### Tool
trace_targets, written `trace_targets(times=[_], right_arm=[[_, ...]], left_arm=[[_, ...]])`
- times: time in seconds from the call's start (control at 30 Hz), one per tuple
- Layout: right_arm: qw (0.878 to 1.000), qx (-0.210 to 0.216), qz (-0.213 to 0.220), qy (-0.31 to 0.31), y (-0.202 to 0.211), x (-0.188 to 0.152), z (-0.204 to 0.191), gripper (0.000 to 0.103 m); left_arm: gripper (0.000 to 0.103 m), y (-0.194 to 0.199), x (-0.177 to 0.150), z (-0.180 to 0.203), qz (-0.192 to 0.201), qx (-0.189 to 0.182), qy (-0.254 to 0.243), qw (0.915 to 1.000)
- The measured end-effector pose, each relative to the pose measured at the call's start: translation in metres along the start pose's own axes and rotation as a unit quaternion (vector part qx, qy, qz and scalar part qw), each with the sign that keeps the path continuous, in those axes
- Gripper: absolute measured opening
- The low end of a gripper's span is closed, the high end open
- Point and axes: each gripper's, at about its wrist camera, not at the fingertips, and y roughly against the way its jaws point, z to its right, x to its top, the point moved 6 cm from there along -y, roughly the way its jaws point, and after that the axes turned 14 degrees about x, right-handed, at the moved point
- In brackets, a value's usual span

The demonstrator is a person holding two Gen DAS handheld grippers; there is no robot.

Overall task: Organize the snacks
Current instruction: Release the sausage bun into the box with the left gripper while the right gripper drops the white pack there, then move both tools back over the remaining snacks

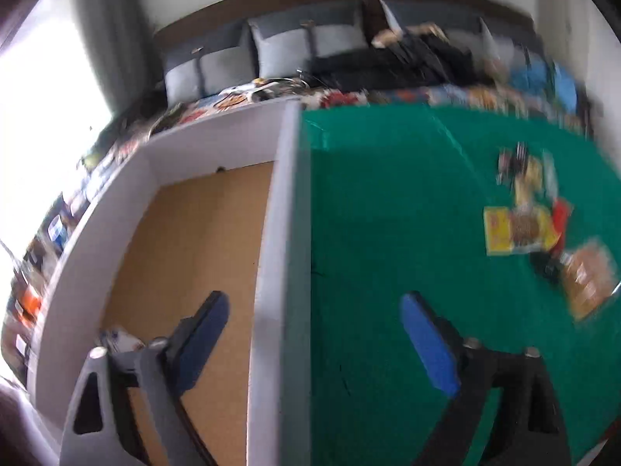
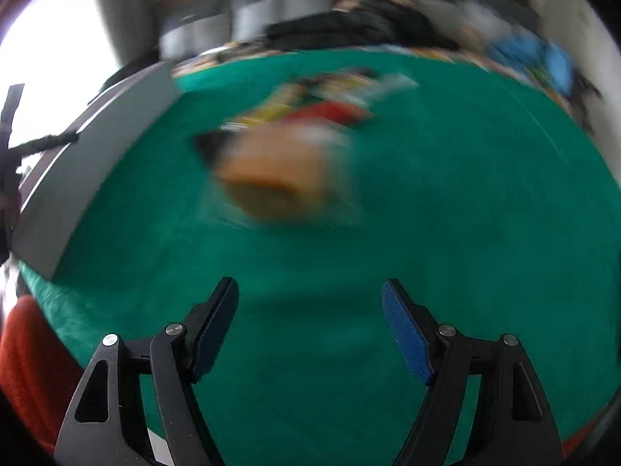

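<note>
A white-walled box [image 1: 285, 194] with a tan floor stands on the green cloth [image 1: 388, 233]. My left gripper [image 1: 314, 306] is open and straddles the box's right wall, nothing between its pads. A small snack packet [image 1: 118, 339] lies inside the box by the left finger. Several snack packets lie on the cloth at the right: a yellow one [image 1: 516, 229] and an orange one [image 1: 590, 275]. In the right wrist view my right gripper [image 2: 310, 295] hangs open over bare cloth, short of a blurred orange packet [image 2: 279, 178] and a red one [image 2: 330, 110].
A sofa with grey cushions [image 1: 302, 42] and dark clothing [image 1: 407, 58] runs behind the table. Clutter lines the table's far edge. The box's outer wall [image 2: 93, 163] shows at the left of the right wrist view. A red cloth [image 2: 27, 369] sits at lower left.
</note>
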Motion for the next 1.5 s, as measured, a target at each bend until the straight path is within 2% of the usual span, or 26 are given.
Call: trace_targets(times=[0.03, 0.2, 0.3, 0.4, 0.47, 0.53, 0.6, 0.67, 0.7, 0.73, 0.77, 0.83, 0.87, 0.93, 1.0, 1.07, 1.17, 1.3, 1.5], right_arm=[[1.000, -0.004, 0.003, -0.010, 0.007, -0.002, 0.009, 0.079], [0.999, -0.011, 0.034, -0.017, 0.022, 0.007, 0.035, 0.079], [0.999, -0.007, 0.043, -0.020, 0.020, 0.016, 0.039, 0.079], [0.999, -0.013, 0.032, -0.018, 0.029, -0.001, 0.028, 0.079], [0.999, -0.019, 0.025, -0.017, 0.026, -0.008, 0.031, 0.079], [0.999, -0.026, 0.024, -0.021, 0.029, -0.012, 0.036, 0.079], [0.999, -0.035, 0.031, -0.025, 0.035, -0.013, 0.042, 0.079], [0.998, -0.052, 0.042, -0.021, 0.043, -0.011, 0.048, 0.079], [0.997, -0.060, 0.044, -0.016, 0.045, -0.012, 0.050, 0.079], [0.996, -0.070, 0.045, -0.010, 0.048, -0.013, 0.052, 0.079], [0.996, -0.080, 0.044, -0.004, 0.049, -0.015, 0.055, 0.079], [0.995, -0.095, 0.036, -0.004, 0.047, -0.018, 0.062, 0.079], [0.994, -0.101, 0.031, -0.010, 0.045, -0.019, 0.066, 0.079], [0.994, -0.102, 0.030, -0.024, 0.044, -0.020, 0.071, 0.079], [0.994, -0.101, 0.032, -0.026, 0.045, -0.020, 0.073, 0.079], [0.994, -0.104, 0.036, -0.021, 0.047, -0.020, 0.072, 0.079], [0.994, -0.103, 0.037, -0.017, 0.047, -0.023, 0.069, 0.080], [0.995, -0.097, 0.032, -0.005, 0.043, -0.028, 0.060, 0.080], [0.996, -0.090, 0.020, 0.001, 0.033, -0.032, 0.051, 0.080]], left_arm=[[0.079, 0.004, 0.000, 0.010, -0.002, -0.007, 0.003, 1.0000], [0.079, 0.040, -0.008, 0.037, 0.017, -0.031, 0.023, 0.9991], [0.079, 0.055, -0.017, 0.049, 0.016, -0.045, 0.014, 0.9988], [0.080, 0.060, -0.020, 0.053, 0.010, -0.048, 0.011, 0.9987], [0.085, 0.060, -0.017, 0.053, 0.012, -0.039, 0.008, 0.9991], [0.088, 0.062, -0.014, 0.045, 0.024, -0.004, 0.018, 0.9995], [0.088, 0.073, -0.009, 0.033, 0.049, 0.035, 0.038, 0.9975], [0.088, 0.100, -0.003, 0.027, 0.093, 0.060, 0.059, 0.9920], [0.090, 0.115, -0.002, 0.026, 0.116, 0.063, 0.064, 0.9892], [0.099, 0.134, 0.001, 0.029, 0.144, 0.064, 0.065, 0.9854], [0.103, 0.153, 0.001, 0.035, 0.172, 0.060, 0.063, 0.9813], [0.103, 0.188, -0.002, 0.055, 0.214, 0.031, 0.053, 0.9750], [0.103, 0.196, -0.006, 0.065, 0.213, 0.016, 0.048, 0.9758], [0.103, 0.206, -0.019, 0.090, 0.182, -0.037, 0.041, 0.9817], [0.103, 0.205, -0.035, 0.114, 0.146, -0.087, 0.037, 0.9848], [0.103, 0.193, -0.056, 0.139, 0.106, -0.113, 0.024, 0.9875], [0.103, 0.167, -0.086, 0.161, 0.053, -0.118, 0.012, 0.9916], [0.103, 0.129, -0.115, 0.157, -0.027, -0.127, 0.043, 0.9906], [0.103, 0.119, -0.128, 0.159, -0.043, -0.120, 0.047, 0.9908]])
